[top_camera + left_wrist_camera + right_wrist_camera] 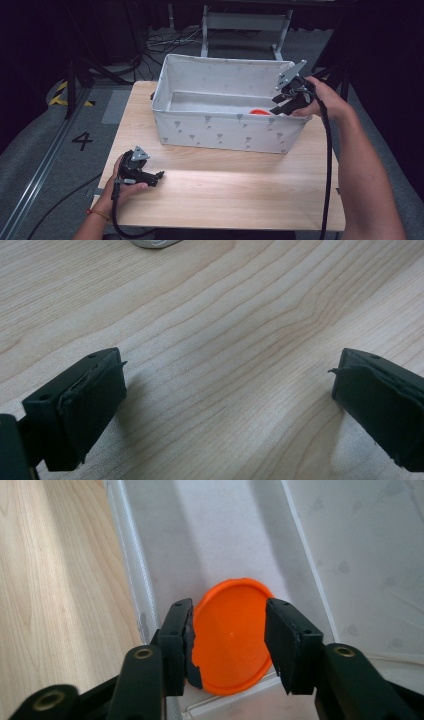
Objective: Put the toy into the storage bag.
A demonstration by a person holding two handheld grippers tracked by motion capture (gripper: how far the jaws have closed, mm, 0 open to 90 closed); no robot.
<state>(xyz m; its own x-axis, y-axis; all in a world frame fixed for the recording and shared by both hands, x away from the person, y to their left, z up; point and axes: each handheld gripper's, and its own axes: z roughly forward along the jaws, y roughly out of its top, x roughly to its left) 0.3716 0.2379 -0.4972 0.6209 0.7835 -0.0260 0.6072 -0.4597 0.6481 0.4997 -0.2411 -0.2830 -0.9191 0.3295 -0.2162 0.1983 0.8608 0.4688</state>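
Nearby, floor numeral "4" [82, 140], patterned bin [225, 131], orange disc [231, 636], unlabelled.

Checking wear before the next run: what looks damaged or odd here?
The pad on the left gripper's fingers looks frayed, its edge peeling. A pad on the right gripper looks ragged too. The orange disc lies flat in the bin.

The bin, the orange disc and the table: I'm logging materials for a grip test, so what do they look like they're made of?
Bin: looks like soft white fabric, matte, with a small grey print; its walls sag slightly.
Disc: probably plastic, smooth and evenly orange with a slight sheen.
Table: pale wood or wood-look laminate, visible grain, satin finish; which one can't be told.
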